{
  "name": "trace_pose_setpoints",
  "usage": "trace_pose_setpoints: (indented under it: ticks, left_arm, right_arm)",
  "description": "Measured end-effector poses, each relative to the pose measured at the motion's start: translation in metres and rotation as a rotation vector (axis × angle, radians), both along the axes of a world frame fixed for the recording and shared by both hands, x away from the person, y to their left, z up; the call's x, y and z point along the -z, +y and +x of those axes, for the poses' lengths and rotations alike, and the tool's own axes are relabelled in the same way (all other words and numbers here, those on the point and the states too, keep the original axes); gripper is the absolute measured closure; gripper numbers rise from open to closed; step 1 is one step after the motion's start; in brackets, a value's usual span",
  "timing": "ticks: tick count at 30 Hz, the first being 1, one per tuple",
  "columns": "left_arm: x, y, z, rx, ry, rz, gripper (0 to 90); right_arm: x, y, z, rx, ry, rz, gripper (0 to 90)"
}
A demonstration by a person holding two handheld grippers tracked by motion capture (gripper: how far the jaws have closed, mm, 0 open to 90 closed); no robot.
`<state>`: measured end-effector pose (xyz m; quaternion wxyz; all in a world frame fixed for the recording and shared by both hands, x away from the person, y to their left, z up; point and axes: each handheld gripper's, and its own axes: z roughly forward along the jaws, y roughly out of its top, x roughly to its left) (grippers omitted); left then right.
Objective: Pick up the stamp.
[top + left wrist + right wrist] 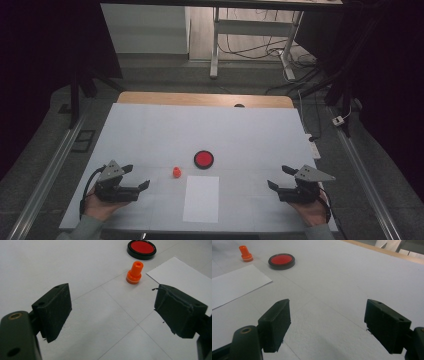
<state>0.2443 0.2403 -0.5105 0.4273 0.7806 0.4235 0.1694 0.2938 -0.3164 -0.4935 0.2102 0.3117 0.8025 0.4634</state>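
A small orange stamp (176,172) stands upright near the middle of the white table, with a round red ink pad (203,159) in a black case just beyond it to the right. A white sheet of paper (201,198) lies in front of them. My left gripper (136,177) rests at the near left, open and empty; along its jaws the orange stamp (134,272), ink pad (141,249) and paper (185,277) lie ahead. My right gripper (280,177) sits at the near right, open and empty, with the ink pad (281,261), stamp (245,253) and paper (234,285) far off to its left.
The white table surface (150,130) ends in a wooden strip (200,99) at the far edge. Beyond it stand desk legs (215,45) and floor cables (300,65). Metal rails (45,170) run along both sides of the table.
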Motion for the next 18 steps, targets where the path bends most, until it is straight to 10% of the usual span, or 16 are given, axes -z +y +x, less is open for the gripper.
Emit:
trace_pose_setpoints:
  ticks: [18]
  left_arm:
    - [-0.0002, -0.0007, 0.0019, -0.019, 0.002, -0.021, 16.4]
  right_arm:
    - [-0.0009, 0.0041, -0.0001, -0.006, -0.027, -0.030, 25.4]
